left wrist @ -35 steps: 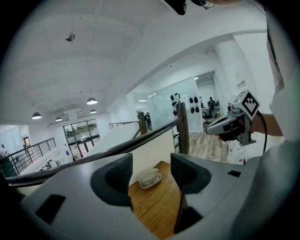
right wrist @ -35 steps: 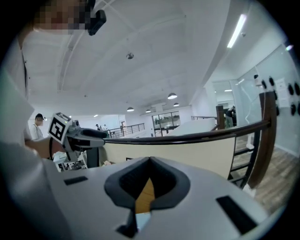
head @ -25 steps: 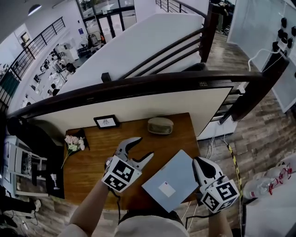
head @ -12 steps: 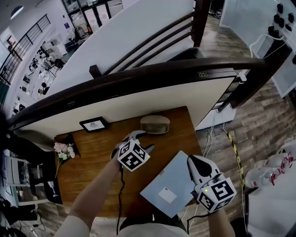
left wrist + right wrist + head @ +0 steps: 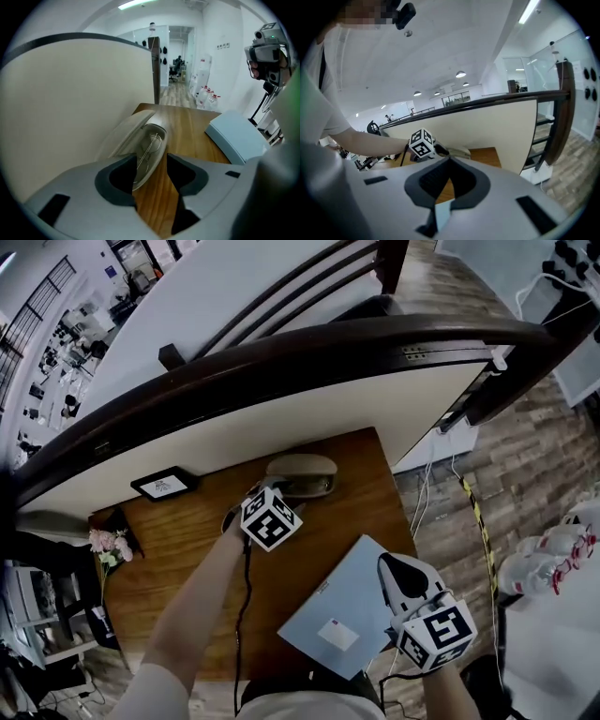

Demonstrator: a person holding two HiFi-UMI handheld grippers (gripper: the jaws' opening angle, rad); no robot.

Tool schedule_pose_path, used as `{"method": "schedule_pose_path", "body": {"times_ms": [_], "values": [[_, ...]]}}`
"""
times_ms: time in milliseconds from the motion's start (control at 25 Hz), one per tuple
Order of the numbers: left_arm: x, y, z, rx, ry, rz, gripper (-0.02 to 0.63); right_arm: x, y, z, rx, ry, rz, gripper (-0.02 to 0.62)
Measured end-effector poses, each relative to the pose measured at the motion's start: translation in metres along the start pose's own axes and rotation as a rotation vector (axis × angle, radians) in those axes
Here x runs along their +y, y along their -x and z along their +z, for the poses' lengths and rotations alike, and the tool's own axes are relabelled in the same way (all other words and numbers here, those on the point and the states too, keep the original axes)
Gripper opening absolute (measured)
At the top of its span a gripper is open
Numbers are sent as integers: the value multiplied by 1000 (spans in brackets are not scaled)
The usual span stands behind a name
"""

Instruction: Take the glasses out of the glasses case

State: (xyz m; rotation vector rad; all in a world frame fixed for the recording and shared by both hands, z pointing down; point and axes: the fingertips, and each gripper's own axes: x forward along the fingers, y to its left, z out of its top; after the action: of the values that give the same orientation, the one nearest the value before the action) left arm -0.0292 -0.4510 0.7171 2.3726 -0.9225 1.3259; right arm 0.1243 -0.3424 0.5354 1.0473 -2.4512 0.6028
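Brown wooden bench [image 5: 187, 549] runs against a cream wall panel [image 5: 281, 418] with a dark rail on top; open beige oval glasses case [image 5: 302, 474] lies at the far edge of the bench, just beside that panel, lid tipped back toward it; thin wire-frame glasses [image 5: 149, 149] sit inside the case's lower shell; my left gripper [image 5: 152, 160] is down at the near end of the case, pointing steeply down, jaws apart and closing, the case's end showing in the gap between them, pads not pressing on anything; my right gripper [image 5: 396, 568] hangs off the bench's right side, clenched tip to tip with nothing in it; flat light-blue rectangular box [image 5: 342, 606] lies on the near right corner of the bench, just beside the right gripper; small black picture frame [image 5: 164, 484] and pale pink flower bunch [image 5: 108, 545] on the left part, well apart from the case
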Motion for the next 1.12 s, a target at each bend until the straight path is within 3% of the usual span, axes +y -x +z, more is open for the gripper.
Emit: {"method": "schedule_pose_path", "body": {"times_ms": [200, 280, 640, 840, 1000, 1120], "values": [[15, -21, 7, -10, 58, 17, 193, -11, -5, -20, 29, -46, -12, 3], [18, -27, 9, 6, 45, 15, 183, -15, -5, -25, 38, -55, -22, 3], [8, -51, 10, 130, -247, -16, 109, -29, 1, -44, 68, -93, -61, 3], [7, -56, 4, 204, -282, -96, 91, -34, 6, -51, 69, -111, -76, 3], [-2, -51, -13, 349, -407, -182, 83, -33, 9, -59, 79, -118, -72, 3], [-5, -56, -12, 402, -444, -178, 75, -30, 8, -64, 86, -123, -70, 3]]}}
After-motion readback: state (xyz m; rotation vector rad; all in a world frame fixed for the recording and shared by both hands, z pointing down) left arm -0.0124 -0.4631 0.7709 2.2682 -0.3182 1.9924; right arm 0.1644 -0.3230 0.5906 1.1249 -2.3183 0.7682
